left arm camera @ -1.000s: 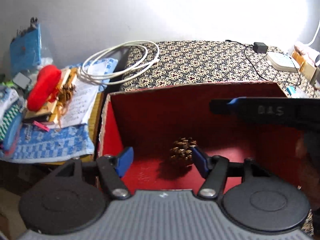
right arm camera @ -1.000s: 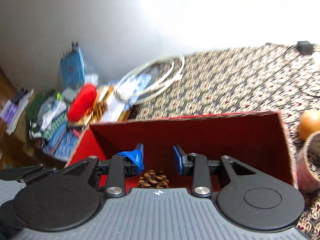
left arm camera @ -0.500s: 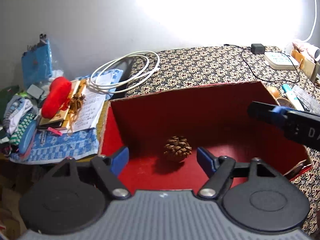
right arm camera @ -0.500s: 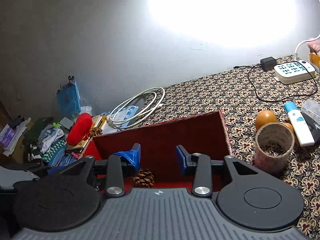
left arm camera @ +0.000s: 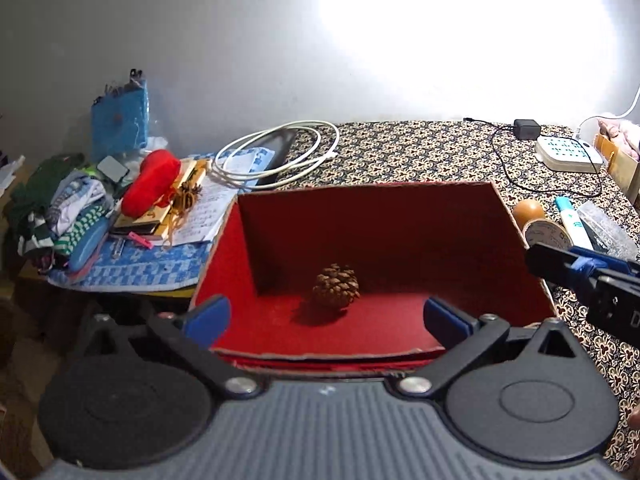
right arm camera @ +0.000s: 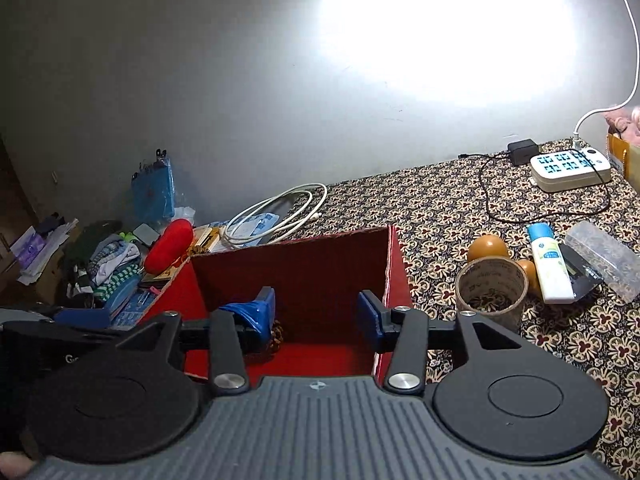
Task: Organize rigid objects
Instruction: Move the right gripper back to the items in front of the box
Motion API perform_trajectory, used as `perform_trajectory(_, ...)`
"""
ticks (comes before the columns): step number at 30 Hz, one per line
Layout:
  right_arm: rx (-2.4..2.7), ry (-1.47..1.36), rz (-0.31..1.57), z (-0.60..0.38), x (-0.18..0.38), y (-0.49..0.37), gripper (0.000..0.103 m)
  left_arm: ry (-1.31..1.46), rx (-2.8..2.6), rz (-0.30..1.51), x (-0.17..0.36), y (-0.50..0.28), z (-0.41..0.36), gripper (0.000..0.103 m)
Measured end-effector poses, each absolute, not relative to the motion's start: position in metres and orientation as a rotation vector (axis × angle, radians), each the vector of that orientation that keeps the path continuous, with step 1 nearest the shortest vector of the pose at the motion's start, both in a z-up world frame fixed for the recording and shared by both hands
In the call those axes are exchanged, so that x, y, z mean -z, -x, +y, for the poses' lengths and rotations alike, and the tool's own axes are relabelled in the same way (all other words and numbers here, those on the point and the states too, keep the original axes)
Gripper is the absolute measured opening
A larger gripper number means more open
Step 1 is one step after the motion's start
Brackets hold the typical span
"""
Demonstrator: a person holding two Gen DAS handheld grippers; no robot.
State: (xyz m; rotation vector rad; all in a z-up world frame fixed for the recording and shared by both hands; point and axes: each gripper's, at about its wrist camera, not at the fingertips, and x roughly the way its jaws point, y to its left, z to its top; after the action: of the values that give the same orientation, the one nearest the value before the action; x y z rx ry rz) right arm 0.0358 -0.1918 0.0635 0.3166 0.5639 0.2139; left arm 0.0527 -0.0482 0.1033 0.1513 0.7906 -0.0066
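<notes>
A: So, which step is it? 
B: One pine cone point(left arm camera: 335, 285) lies inside the red box point(left arm camera: 368, 196); left gripper point(left arm camera: 326, 318) and right gripper point(right arm camera: 316, 312) are both spread, empty.
A: Next?
B: I think fetching the tape roll point(right arm camera: 491, 286) beside the box.

Matt red card, patterned cloth, scaly cone

The box point(left arm camera: 448, 248) looks like matt red cardboard with rough-cut edges; the pine cone point(left arm camera: 335, 285) inside is dry, woody and scaly. The surface point(right arm camera: 448, 200) wears printed cloth. Each tool has matt black plastic arms, shiny metal rivets and blue pads point(left arm camera: 208, 315).
</notes>
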Motion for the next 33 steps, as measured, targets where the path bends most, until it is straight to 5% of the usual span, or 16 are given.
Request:
perform_trajectory(14,-0.297,-0.411,0.674,-0.237,-0.023,-0.001,0.038,-0.078,0.068,0.885,-0.070,-0.006,-0.062,0.103)
perform_trajectory(33,-0.277,-0.812,0.973,-0.267,0.052,0.010,0.031,-0.060,0.512,0.964,0.000,0.021,-0.108,0.102)
